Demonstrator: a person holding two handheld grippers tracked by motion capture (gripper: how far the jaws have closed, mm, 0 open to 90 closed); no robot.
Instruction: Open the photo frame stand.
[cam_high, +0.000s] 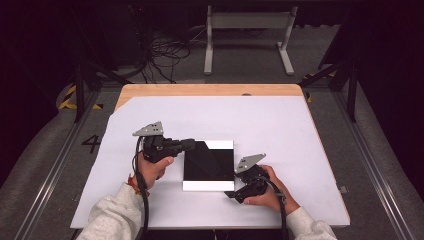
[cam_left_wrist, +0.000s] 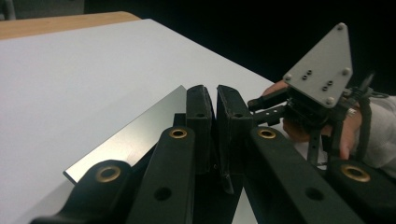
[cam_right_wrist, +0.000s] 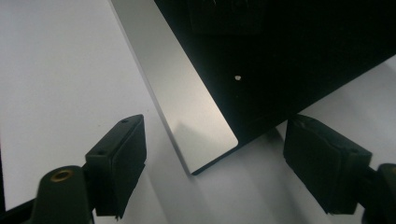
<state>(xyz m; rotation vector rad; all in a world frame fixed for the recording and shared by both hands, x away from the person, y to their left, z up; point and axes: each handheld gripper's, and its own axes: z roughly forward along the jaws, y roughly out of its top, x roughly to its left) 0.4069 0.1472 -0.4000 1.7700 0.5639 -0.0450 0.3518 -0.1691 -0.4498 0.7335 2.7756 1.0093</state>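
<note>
Panel: we see the black square panel lying flat on the white sheet, mid-table, between our hands.
Axis: nearly square; its two silver strips run left-right, one at the far edge, one at the near edge.
Left gripper: pressed together at the panel's far-left corner; we cannot tell if it pinches the edge.
Right gripper: spread wide, straddling the near-right corner, pads clear.

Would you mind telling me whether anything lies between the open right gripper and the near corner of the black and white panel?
Nothing visible does. The right gripper has its jaws spread wide, and the corner of the panel sits just ahead of them, with bare white table cover between.
</note>
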